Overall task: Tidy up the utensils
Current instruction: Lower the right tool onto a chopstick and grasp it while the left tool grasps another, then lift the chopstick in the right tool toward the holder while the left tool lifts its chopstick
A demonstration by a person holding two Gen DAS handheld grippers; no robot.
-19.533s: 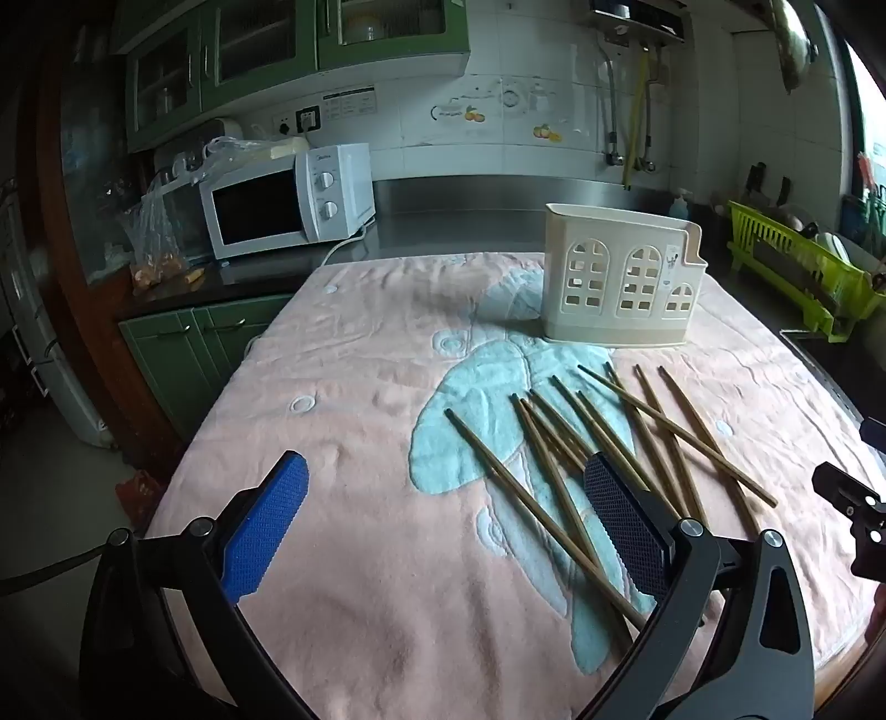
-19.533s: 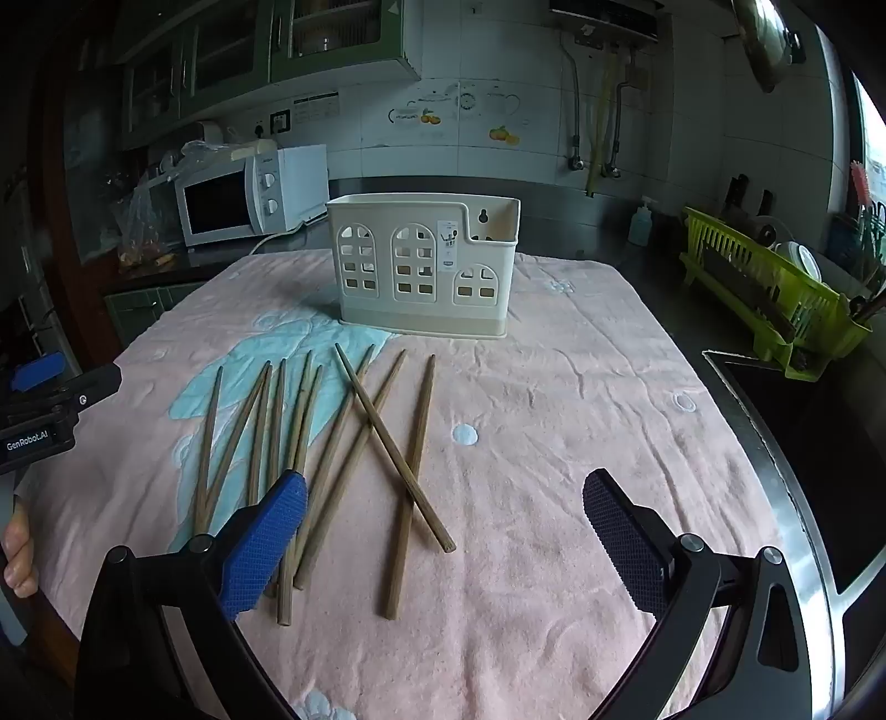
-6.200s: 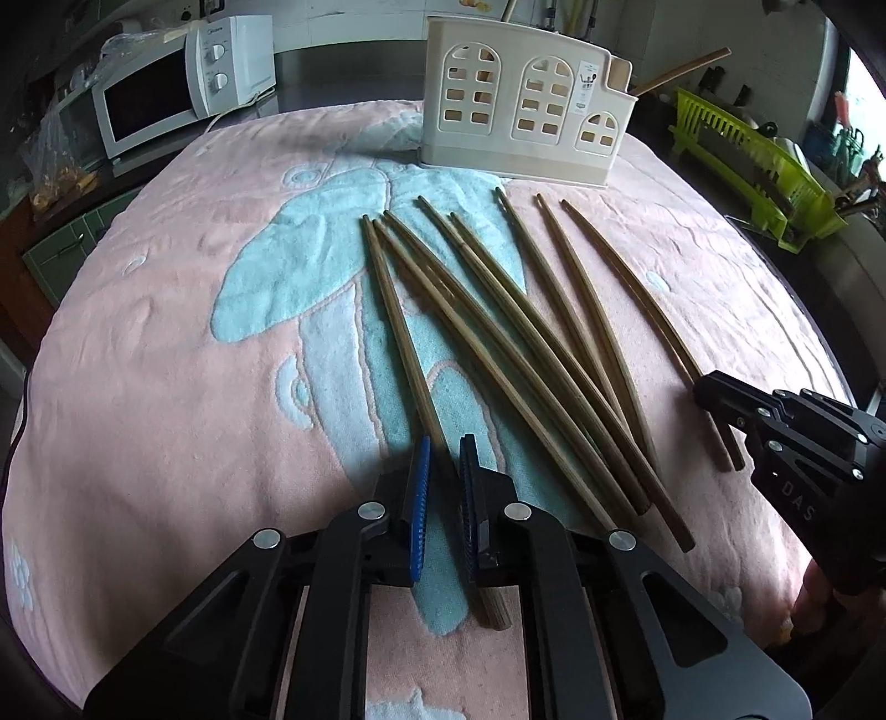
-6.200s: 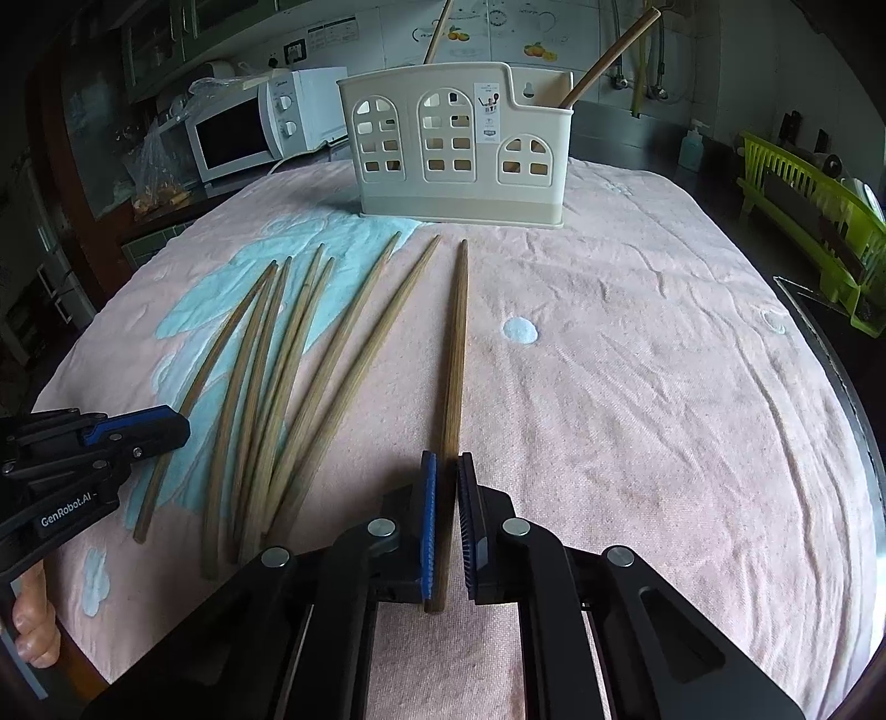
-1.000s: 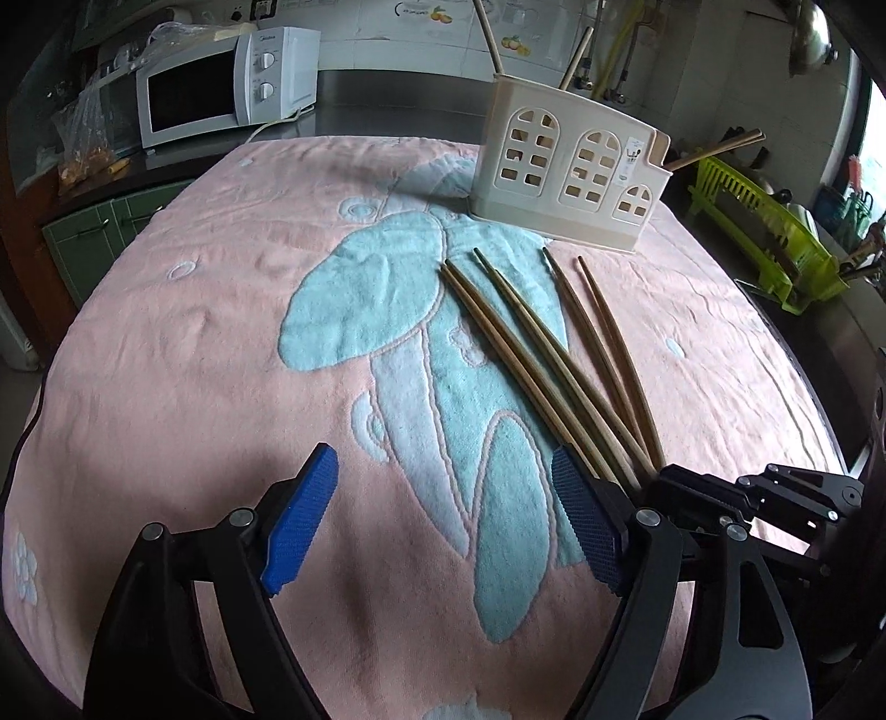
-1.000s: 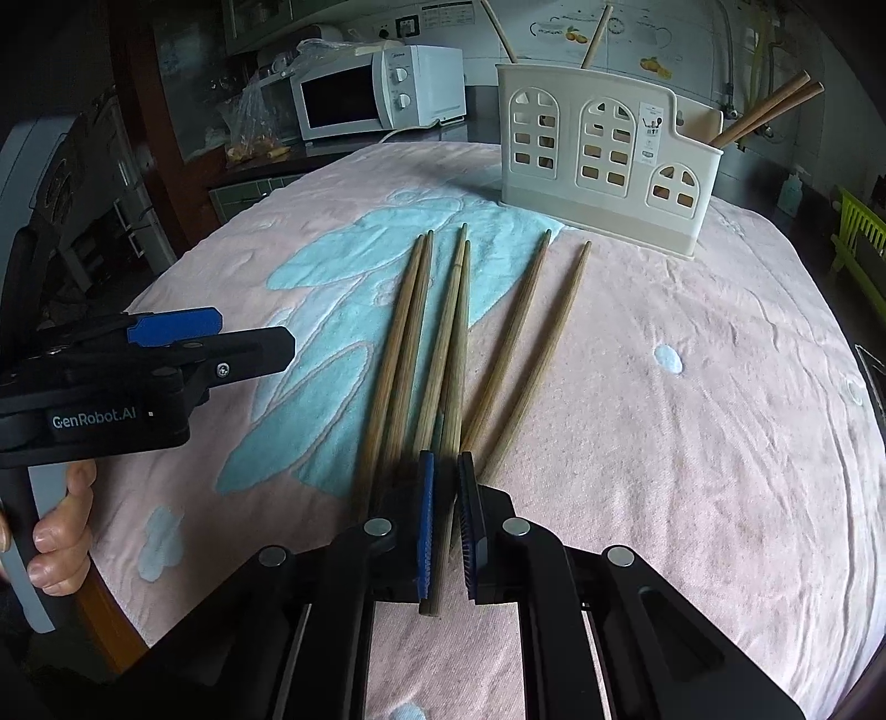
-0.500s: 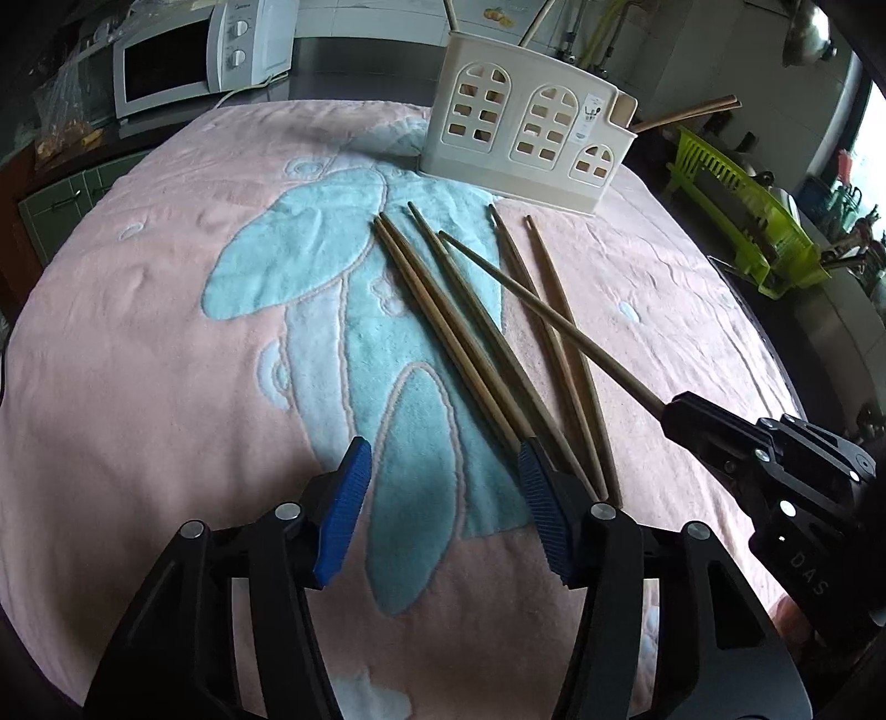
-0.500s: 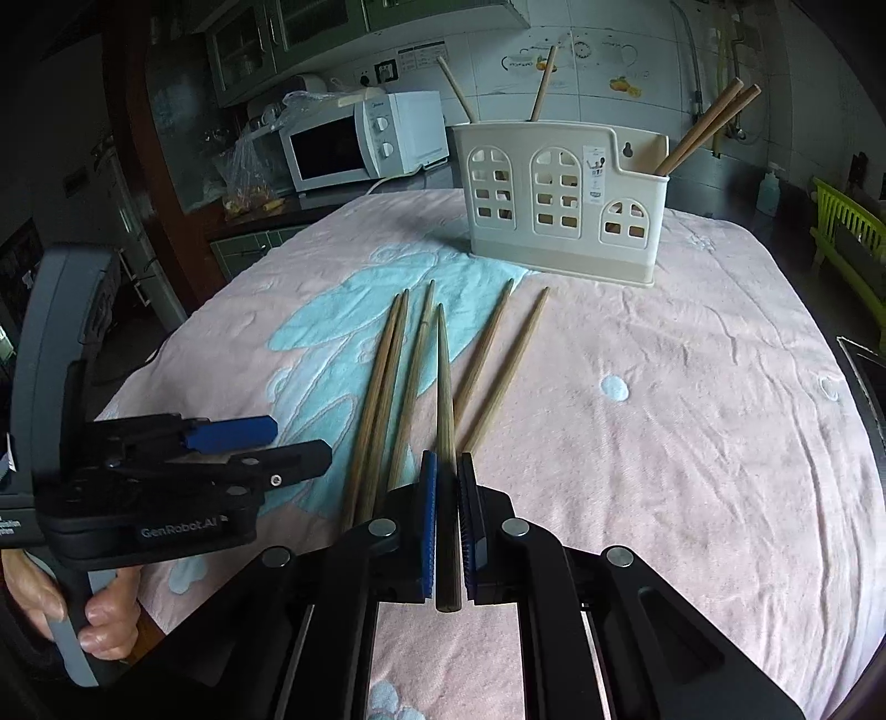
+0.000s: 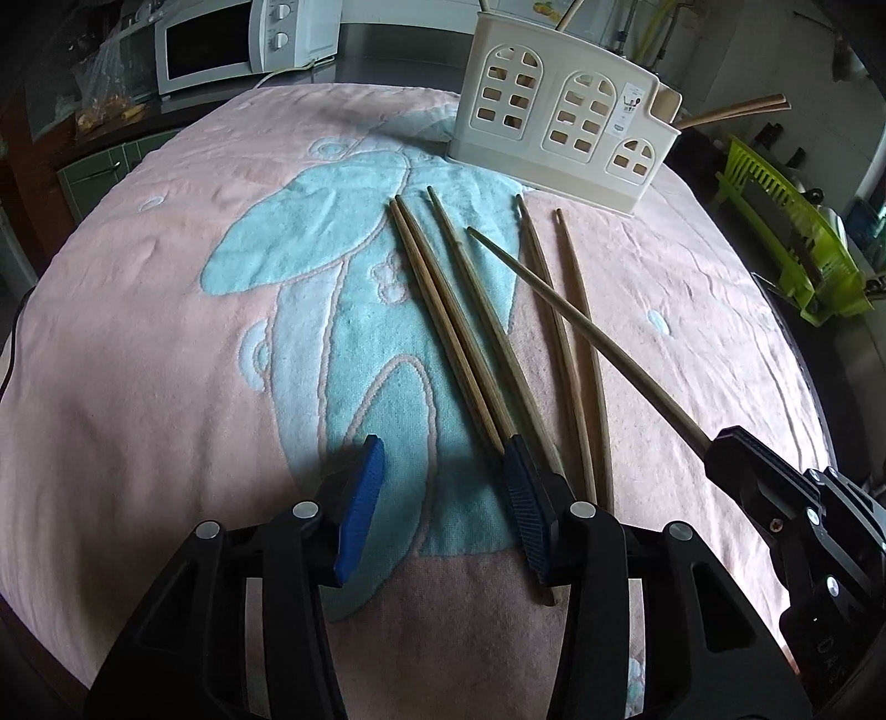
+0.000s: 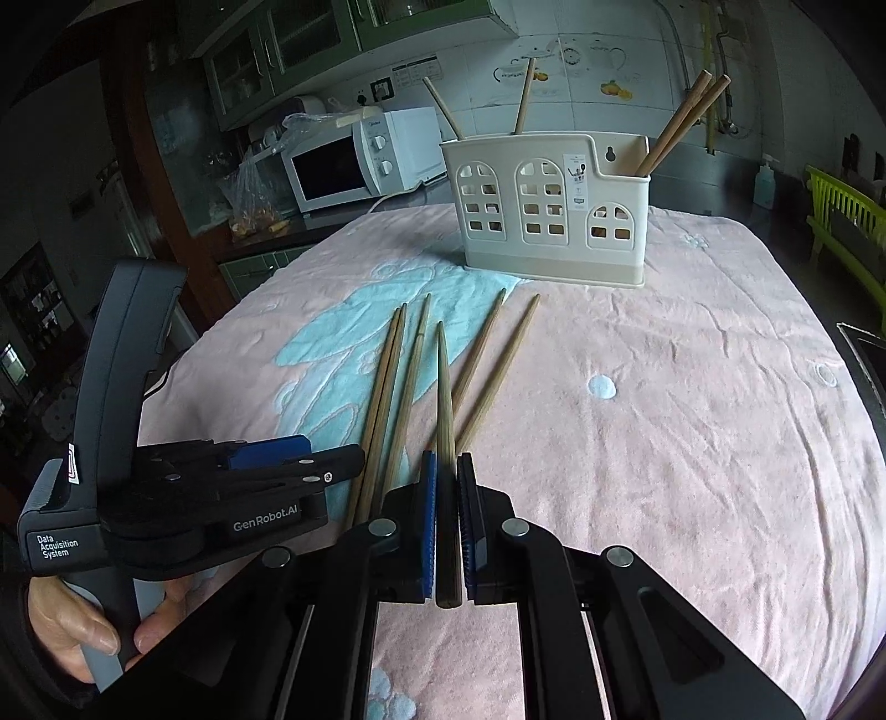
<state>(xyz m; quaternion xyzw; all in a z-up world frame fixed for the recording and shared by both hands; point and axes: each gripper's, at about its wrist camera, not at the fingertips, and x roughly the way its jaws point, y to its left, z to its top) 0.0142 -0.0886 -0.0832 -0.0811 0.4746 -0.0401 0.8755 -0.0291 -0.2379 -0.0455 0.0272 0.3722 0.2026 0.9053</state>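
Several wooden chopsticks (image 9: 470,332) lie on the pink towel in front of the cream utensil holder (image 9: 565,111), which holds several chopsticks. My right gripper (image 10: 446,487) is shut on one chopstick (image 10: 446,399) and holds it lifted, pointing toward the holder (image 10: 548,205); it also shows in the left wrist view (image 9: 581,327). My left gripper (image 9: 443,498) is open low over the near ends of the lying chopsticks, its right finger (image 9: 526,509) beside them. The left gripper also shows in the right wrist view (image 10: 288,459).
A white microwave (image 9: 238,41) stands on the counter at the back left. A green dish rack (image 9: 797,232) stands at the right. The pink towel (image 9: 138,332) with a blue pattern covers the table, whose right edge is near the sink.
My right gripper has lifted its chopstick off the towel and raised it. My left gripper has moved forward and lower over the chopstick ends and has narrowed its opening.
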